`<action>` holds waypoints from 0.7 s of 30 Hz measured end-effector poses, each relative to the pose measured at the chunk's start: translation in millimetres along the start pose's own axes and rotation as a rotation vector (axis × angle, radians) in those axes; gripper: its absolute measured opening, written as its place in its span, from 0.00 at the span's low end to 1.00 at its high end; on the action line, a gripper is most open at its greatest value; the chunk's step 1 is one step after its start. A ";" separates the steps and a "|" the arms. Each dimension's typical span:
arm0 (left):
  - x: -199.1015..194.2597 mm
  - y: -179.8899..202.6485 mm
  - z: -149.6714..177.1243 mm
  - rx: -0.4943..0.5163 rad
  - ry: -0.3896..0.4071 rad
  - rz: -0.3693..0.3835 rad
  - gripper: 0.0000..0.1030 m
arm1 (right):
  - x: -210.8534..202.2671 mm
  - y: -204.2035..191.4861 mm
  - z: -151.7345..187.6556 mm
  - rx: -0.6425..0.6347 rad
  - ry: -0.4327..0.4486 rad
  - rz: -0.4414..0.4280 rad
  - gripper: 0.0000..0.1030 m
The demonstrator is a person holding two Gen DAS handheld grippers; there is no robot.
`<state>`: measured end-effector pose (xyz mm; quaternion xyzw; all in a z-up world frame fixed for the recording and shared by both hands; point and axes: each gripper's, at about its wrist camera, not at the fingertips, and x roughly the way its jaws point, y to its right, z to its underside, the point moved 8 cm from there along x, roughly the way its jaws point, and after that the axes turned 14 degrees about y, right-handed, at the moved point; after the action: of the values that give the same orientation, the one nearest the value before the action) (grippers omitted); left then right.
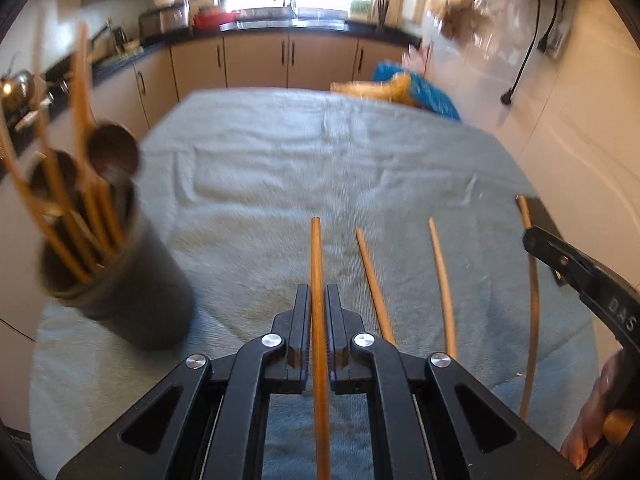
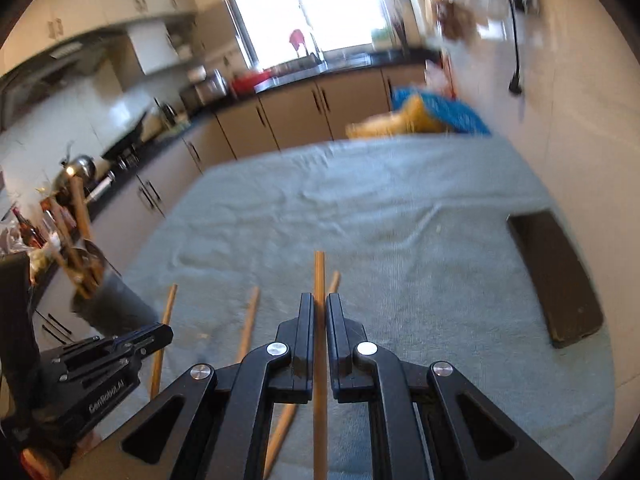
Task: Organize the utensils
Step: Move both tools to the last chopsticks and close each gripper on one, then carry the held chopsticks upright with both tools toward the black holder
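My left gripper [image 1: 318, 292] is shut on a wooden utensil handle [image 1: 317, 256] that points forward over the grey-green towel [image 1: 320, 168]. A dark cylindrical holder [image 1: 132, 280] with several wooden spoons stands at the left. Two loose wooden handles [image 1: 372, 276] [image 1: 440, 276] lie to the right. My right gripper [image 2: 318, 300] is shut on another wooden handle [image 2: 319, 276]. It shows at the right edge of the left wrist view [image 1: 532, 236], closed on a curved handle [image 1: 532, 312]. In the right wrist view the holder [image 2: 108, 300] is at the left.
A dark flat block [image 2: 560, 276] lies on the towel's right side. A blue and yellow cloth [image 1: 416, 88] lies at the far end. Kitchen cabinets [image 1: 256, 60] and a counter run behind and to the left. A white wall [image 1: 580, 100] is at the right.
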<state>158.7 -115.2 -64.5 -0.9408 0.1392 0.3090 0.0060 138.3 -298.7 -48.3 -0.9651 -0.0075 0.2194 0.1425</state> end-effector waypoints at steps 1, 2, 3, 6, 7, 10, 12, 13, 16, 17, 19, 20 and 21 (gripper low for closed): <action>-7.8 -0.4 -3.4 0.004 0.022 -0.004 0.06 | -9.3 -3.2 -3.2 -0.004 0.031 -0.007 0.06; -15.2 -1.4 -7.3 0.007 0.043 -0.007 0.06 | -14.1 -6.0 -7.4 -0.001 0.049 -0.016 0.06; -22.9 -1.3 -11.1 0.010 0.062 -0.007 0.06 | -21.5 -8.1 -9.8 0.005 0.068 -0.027 0.06; -43.1 -2.5 -20.9 0.017 0.113 -0.002 0.06 | -38.3 -16.9 -14.2 -0.001 0.103 -0.054 0.06; -48.9 -2.4 -23.0 0.020 0.126 -0.001 0.06 | -44.1 -19.9 -15.4 -0.003 0.116 -0.059 0.06; -66.1 -0.6 -30.0 0.028 0.158 0.006 0.06 | -55.1 -28.6 -21.2 -0.003 0.154 -0.084 0.06; -75.4 0.5 -33.7 0.027 0.170 0.012 0.06 | -66.1 -32.3 -24.6 -0.007 0.182 -0.089 0.06; -80.2 0.0 -35.7 0.026 0.176 0.013 0.06 | -71.4 -35.1 -26.3 -0.012 0.192 -0.094 0.06; -91.4 -2.0 -39.9 0.022 0.195 0.012 0.06 | -82.1 -41.1 -30.1 -0.015 0.220 -0.103 0.06; -93.8 -2.2 -39.7 0.021 0.199 0.012 0.06 | -85.0 -43.2 -31.3 -0.016 0.226 -0.108 0.06; -100.7 -3.8 -41.1 0.022 0.209 0.012 0.06 | -92.2 -48.1 -33.3 -0.017 0.247 -0.116 0.06; -104.6 -4.7 -42.0 0.022 0.217 0.011 0.06 | -94.9 -49.1 -34.3 -0.020 0.254 -0.118 0.06; -108.4 -5.2 -42.6 0.021 0.222 0.011 0.06 | -97.2 -50.3 -34.8 -0.024 0.258 -0.120 0.06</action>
<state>101.4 -86.4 32.8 -0.9684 0.1474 0.2013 -0.0012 67.8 -267.4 36.7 -0.9848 -0.0495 0.0844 0.1438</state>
